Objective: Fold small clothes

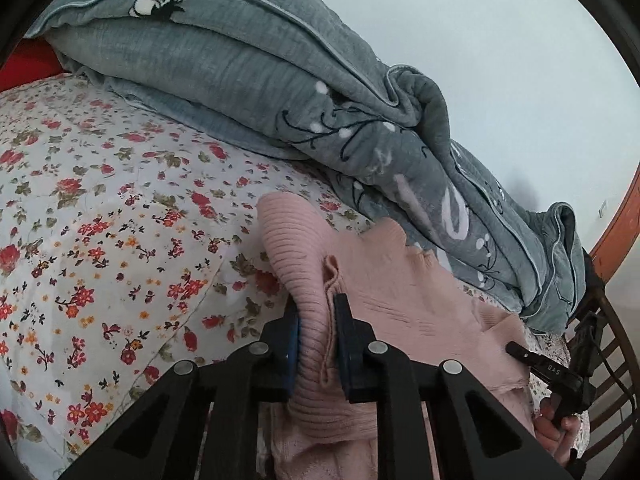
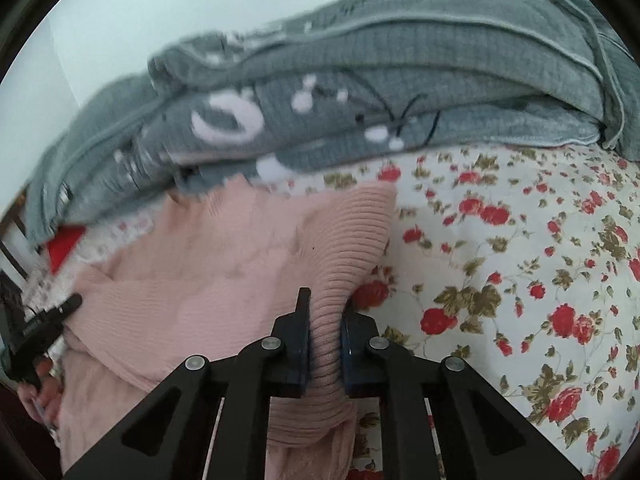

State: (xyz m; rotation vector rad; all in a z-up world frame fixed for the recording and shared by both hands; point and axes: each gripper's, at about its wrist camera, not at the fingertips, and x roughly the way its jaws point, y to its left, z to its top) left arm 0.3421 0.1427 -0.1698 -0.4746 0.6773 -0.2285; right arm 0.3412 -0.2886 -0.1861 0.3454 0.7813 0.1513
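Observation:
A pink knitted garment [image 1: 400, 280] lies crumpled on the floral sheet. In the left wrist view, my left gripper [image 1: 316, 308] is shut on a bunched ribbed fold [image 1: 288, 240] of it, and the cloth fills the gap between the pads. Far right in that view, one black finger [image 1: 520, 352] of the other gripper presses the garment's edge, with a hand [image 1: 556, 436] behind it. In the right wrist view, my right gripper [image 2: 326, 304] is shut on a ribbed band [image 2: 360, 232] of the same pink garment [image 2: 200, 260]. A black finger [image 2: 68, 304] of the left gripper shows at the left edge.
A thick grey quilt [image 1: 280, 80] [image 2: 360, 100] with white motifs is heaped along the far side, right behind the garment. The floral bed sheet [image 1: 100, 220] [image 2: 520, 260] spreads beside it. Dark wooden rails [image 1: 612, 320] stand at the bed's end. A red cloth [image 2: 64, 240] peeks from under the quilt.

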